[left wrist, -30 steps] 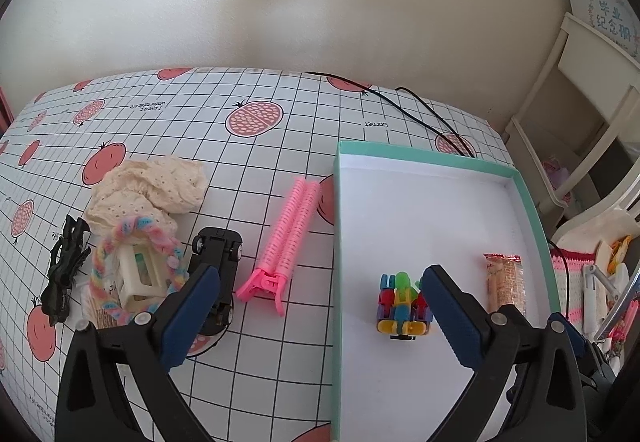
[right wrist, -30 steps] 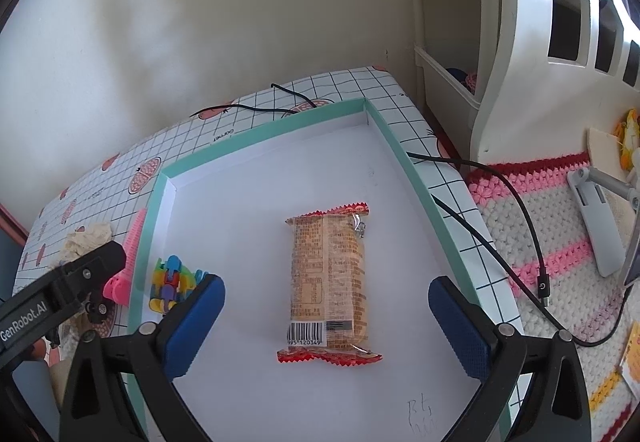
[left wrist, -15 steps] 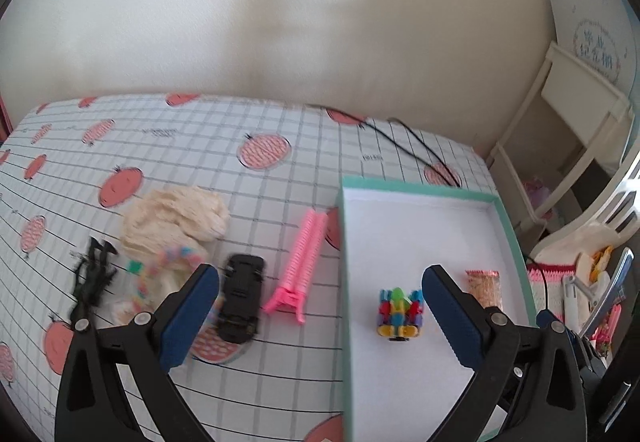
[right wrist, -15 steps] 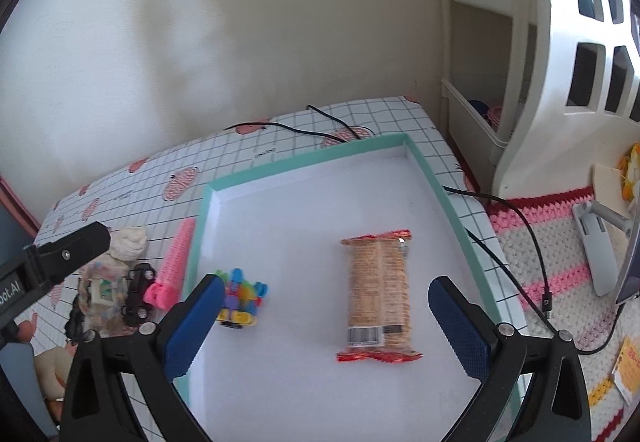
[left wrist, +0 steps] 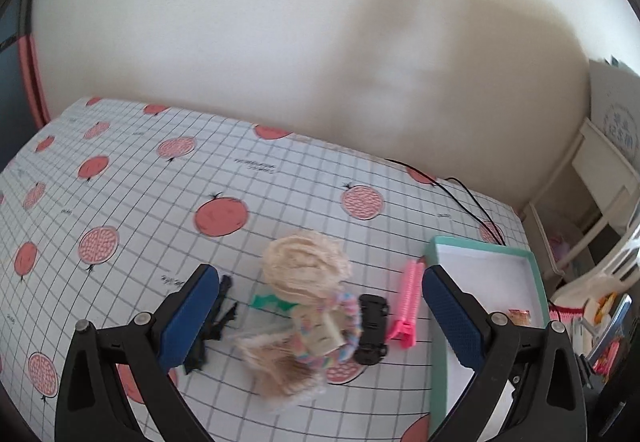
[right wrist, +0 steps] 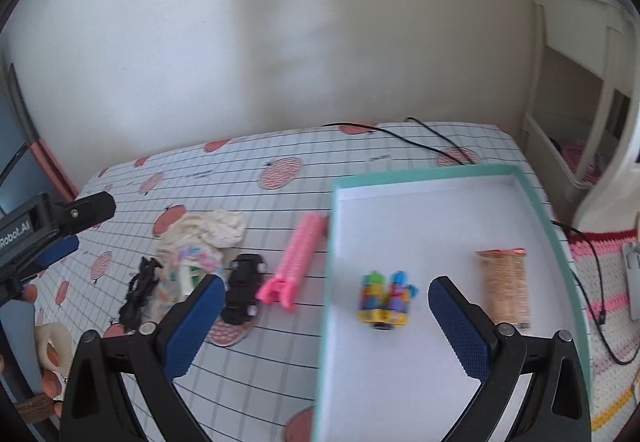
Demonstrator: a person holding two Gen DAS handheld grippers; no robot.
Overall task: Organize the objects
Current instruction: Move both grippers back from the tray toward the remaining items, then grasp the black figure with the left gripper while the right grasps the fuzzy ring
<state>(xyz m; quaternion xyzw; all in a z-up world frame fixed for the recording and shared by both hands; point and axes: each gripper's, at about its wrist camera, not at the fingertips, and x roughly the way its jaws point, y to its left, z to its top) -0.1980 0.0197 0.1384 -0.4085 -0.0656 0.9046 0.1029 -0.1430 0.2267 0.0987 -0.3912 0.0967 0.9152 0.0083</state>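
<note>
A teal-rimmed white tray (right wrist: 532, 198) holds a colourful block toy (right wrist: 384, 300) and a snack packet (right wrist: 506, 286). Left of it on the table lie a pink hair roller (right wrist: 298, 262), a black toy car (right wrist: 242, 288), a pastel braided loop with a small cream box (left wrist: 326, 334), a cream cloth (left wrist: 304, 268) and a black hair clip (left wrist: 212, 322). My left gripper (left wrist: 316, 316) hovers open above this pile. My right gripper (right wrist: 326, 326) is open too, straddling the tray's left rim. The left gripper's body (right wrist: 48, 232) shows at the left of the right wrist view.
The gridded tablecloth with red fruit prints (left wrist: 160, 194) stretches far left and back. A black cable (right wrist: 424, 132) runs along the back edge. White shelving (right wrist: 576, 90) and a crocheted mat (right wrist: 600, 282) lie to the right. A hand (right wrist: 48, 370) holds the left gripper.
Both grippers have drawn back and swung left. The left view now centres on the pile of loose items; the right view now takes in the roller, car and pile beside the tray.
</note>
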